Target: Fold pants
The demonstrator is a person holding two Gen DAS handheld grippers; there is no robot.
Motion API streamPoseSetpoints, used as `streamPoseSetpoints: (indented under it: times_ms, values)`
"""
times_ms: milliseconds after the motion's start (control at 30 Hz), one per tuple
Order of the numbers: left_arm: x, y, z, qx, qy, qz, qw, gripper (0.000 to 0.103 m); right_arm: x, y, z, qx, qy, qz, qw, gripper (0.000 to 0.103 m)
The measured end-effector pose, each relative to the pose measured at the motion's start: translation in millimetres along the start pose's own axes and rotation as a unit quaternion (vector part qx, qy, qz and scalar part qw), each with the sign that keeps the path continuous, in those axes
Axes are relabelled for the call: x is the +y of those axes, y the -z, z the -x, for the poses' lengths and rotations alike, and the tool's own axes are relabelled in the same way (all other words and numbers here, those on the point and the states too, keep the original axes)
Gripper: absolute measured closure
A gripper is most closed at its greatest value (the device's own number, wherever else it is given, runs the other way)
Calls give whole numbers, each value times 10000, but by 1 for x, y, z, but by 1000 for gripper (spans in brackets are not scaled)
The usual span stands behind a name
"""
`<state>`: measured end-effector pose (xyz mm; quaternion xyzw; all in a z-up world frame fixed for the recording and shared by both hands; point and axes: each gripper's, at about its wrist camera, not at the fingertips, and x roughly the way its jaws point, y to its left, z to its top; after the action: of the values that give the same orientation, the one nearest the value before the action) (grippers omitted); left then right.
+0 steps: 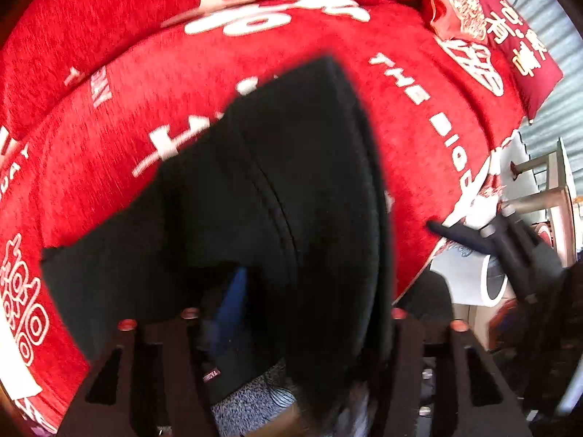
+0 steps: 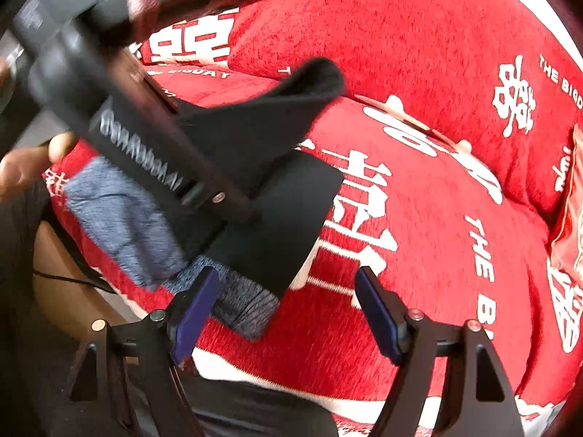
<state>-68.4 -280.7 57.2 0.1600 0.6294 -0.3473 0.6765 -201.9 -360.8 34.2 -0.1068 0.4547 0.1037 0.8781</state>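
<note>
Both jaws stand apart: your right gripper (image 2: 288, 309) holds nothing, and your left gripper (image 1: 291, 324) has the black pants (image 1: 277, 189) between its fingers, unpinched as far as blur shows. Lay that raised flap flat onto the folded stack (edges matched). Underneath lies a red printed cover (image 2: 455, 189), cushions behind.

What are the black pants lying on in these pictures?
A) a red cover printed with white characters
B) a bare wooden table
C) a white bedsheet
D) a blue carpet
A: in both wrist views the black pants lie spread over a red cover that bears white characters and words.
</note>
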Motion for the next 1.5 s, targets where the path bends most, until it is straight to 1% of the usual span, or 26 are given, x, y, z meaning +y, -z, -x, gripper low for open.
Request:
streamPoseSetpoints:
  times_ms: [67,100,133,167,200,233,267,333,367,400,467,567,667,733,867,967,1033,1100,1167,1200,1233,1267,1300,1367,1433,1500]
  values:
    - [-4,-3,22,-191,54,-91,9998,41,0,1,1,-82,-225,-57,9997,23]
    - [-3,-4,36,-318,174,-114,9993,39,0,0,0,-111,-312,-73,9994,23]
    - [-3,-5,52,-478,271,-121,9984,27,0,1,0,-133,-394,-84,9991,23]
    - [-1,-3,67,-687,223,-104,9973,17,1,1,1,-147,-471,-80,9987,23]
    - [10,4,78,-915,127,-74,9957,5,2,1,2,-151,-479,-64,9987,23]
    - [16,10,90,-1145,58,-32,9934,3,4,3,3,-132,-441,-24,9989,23]
    - [24,16,101,-1324,112,1,9911,3,3,5,6,-116,-423,14,9990,23]
    - [40,24,109,-1364,288,90,9902,3,-1,11,10,-152,-644,-43,9978,22]
    - [51,30,109,-1390,274,166,9898,3,-3,13,10,-161,-756,-113,9969,21]
    - [58,34,105,-1372,186,228,9901,3,-6,14,9,-153,-860,-186,9960,21]
    - [75,42,84,-1186,-159,396,9920,3,-12,16,8,-151,-1100,-303,9934,21]
    - [105,65,39,-679,-621,752,9929,3,-24,20,10,-284,-1385,-540,9885,19]
    - [120,88,13,-465,-551,1096,9914,3,-42,28,-4,-147,-1387,-946,9857,19]
    - [127,101,6,-449,-491,1290,9894,3,-57,34,-10,-82,-1513,-1346,9792,19]
    - [130,113,1,-542,-301,1435,9877,3,-83,41,-7,-389,-1730,-2134,9607,18]
    - [130,113,-2,-607,-353,1416,9874,3,-88,32,-21,-233,-1798,-2532,9503,17]
    - [131,110,-2,-649,-360,1443,9867,3,-83,23,-24,-316,-1774,-2543,9502,17]
    - [134,112,-3,-679,-303,1482,9862,3,-75,12,-21,-539,-1713,-2426,9534,19]
    - [138,113,-3,-694,-240,1525,9856,3,-59,-5,-21,-566,-1632,-2064,9631,39]
    - [141,115,-2,-696,-211,1561,9851,3,-53,-12,-22,-488,-1439,-1901,9699,48]
    - [144,116,-1,-693,-189,1604,9844,3,-49,-18,-23,-425,-1229,-1778,9754,48]
    - [146,118,2,-701,-188,1644,9837,3,-48,-21,-22,-424,-1135,-1742,9772,48]
    - [148,118,3,-718,-203,1667,9832,3,-50,-23,-21,-443,-1091,-1789,9768,48]
    - [149,121,7,-775,-234,1682,9824,3,-62,-20,-18,-541,-1080,-2088,9705,40]
    - [150,122,8,-802,-248,1695,9820,3,-74,-13,-18,-561,-1257,-2411,9607,27]
    - [150,123,9,-815,-243,1701,9817,3,-83,-7,-17,-590,-1371,-2657,9524,22]
